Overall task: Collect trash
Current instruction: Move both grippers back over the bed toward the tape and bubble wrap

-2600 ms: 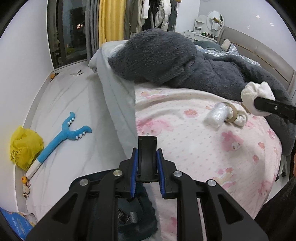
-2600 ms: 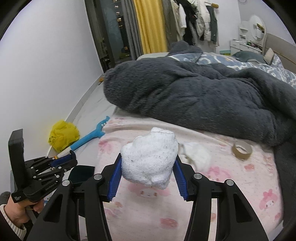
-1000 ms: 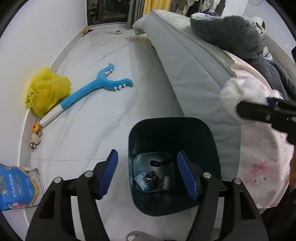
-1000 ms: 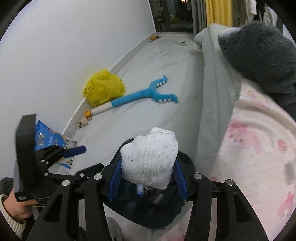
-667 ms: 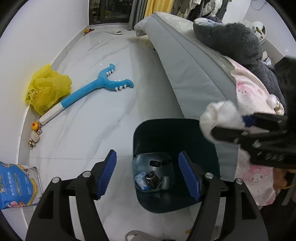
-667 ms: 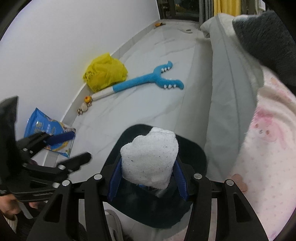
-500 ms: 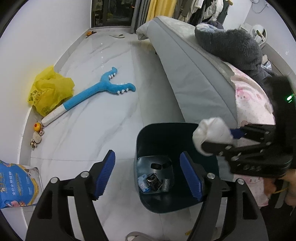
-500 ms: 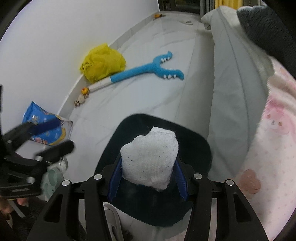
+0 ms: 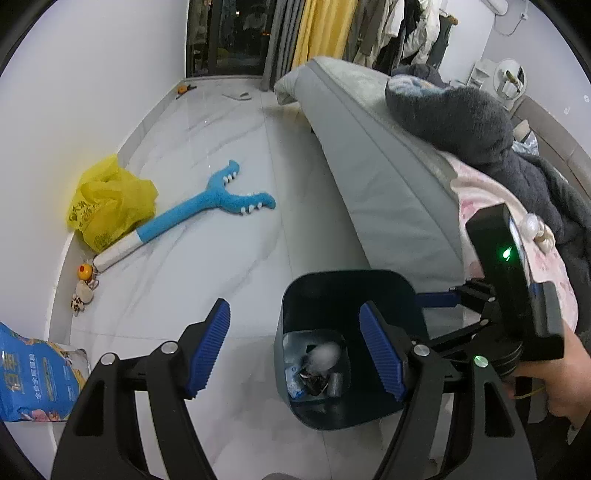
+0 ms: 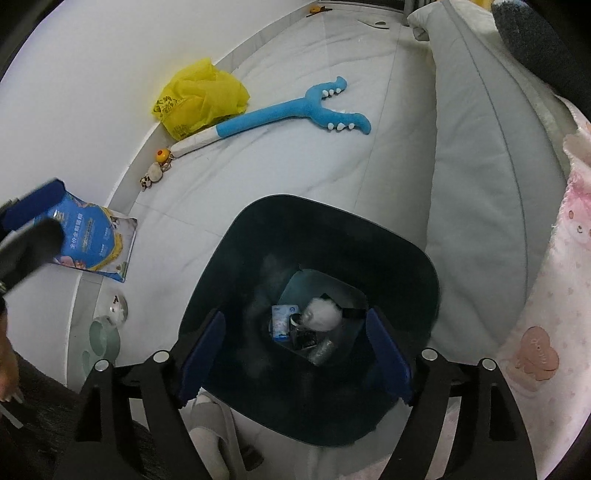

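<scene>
A white wad [image 10: 320, 314] lies blurred among litter at the bin's [image 10: 402, 258] bottom, frame centre. The right gripper [image 10: 295, 343], its jaws just widened, gapes empty above it; the left gripper [image 9: 295, 347] is spread, empty. A blue toy [image 10: 291, 110] and yellow bag [image 10: 199, 98] sit upper left.

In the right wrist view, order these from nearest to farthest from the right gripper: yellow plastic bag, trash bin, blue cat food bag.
From the right gripper:
1. Trash bin, directly below the open jaws.
2. Blue cat food bag, on the floor at left.
3. Yellow plastic bag, against the wall, farther up.

Home bedrm, bed [image 9: 388, 184], hung clothes [image 9: 402, 33], curtains [image 9: 317, 33]
</scene>
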A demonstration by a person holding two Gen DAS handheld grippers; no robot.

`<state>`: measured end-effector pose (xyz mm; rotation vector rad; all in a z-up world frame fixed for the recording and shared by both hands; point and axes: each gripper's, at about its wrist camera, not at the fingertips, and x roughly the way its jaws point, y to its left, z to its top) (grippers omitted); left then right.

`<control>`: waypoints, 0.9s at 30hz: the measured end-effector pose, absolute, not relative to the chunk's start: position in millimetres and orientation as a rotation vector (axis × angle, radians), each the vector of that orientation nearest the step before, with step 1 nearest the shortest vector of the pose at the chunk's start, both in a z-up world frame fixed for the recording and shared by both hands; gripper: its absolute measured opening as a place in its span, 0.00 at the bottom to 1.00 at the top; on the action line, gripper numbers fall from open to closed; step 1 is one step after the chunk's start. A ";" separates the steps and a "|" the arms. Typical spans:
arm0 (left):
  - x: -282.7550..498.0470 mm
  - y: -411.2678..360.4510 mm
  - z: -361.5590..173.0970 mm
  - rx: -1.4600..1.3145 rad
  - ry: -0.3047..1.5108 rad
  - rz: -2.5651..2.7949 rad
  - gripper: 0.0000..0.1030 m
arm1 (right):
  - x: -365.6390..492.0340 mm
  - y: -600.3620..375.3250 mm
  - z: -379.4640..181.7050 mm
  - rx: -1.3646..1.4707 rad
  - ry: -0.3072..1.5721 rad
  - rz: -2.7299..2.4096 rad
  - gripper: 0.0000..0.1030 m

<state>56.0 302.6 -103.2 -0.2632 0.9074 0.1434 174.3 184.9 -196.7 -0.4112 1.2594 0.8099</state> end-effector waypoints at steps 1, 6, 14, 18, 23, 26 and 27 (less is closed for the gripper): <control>56.5 302.4 -99.9 -0.266 0.895 0.142 0.73 | 174.7 184.3 -194.9 -0.411 1.254 0.809 0.78; 62.0 296.3 -85.1 -0.263 0.858 0.136 0.73 | 179.7 175.1 -171.8 -0.379 1.194 0.813 0.79; 73.1 284.9 -65.3 -0.293 0.811 0.122 0.72 | 185.9 149.0 -132.4 -0.335 1.064 0.810 0.79; 82.4 270.5 -57.3 -0.288 0.792 0.091 0.73 | 190.4 128.7 -112.9 -0.307 1.006 0.806 0.79; 96.9 242.2 -46.7 -0.257 0.772 0.024 0.73 | 197.5 95.8 -92.5 -0.263 0.943 0.779 0.79; 107.9 219.6 -39.6 -0.213 0.765 -0.034 0.72 | 204.2 70.2 -77.5 -0.231 0.895 0.749 0.79; 112.7 209.1 -35.5 -0.182 0.764 -0.057 0.72 | 206.7 62.6 -73.6 -0.221 0.883 0.740 0.79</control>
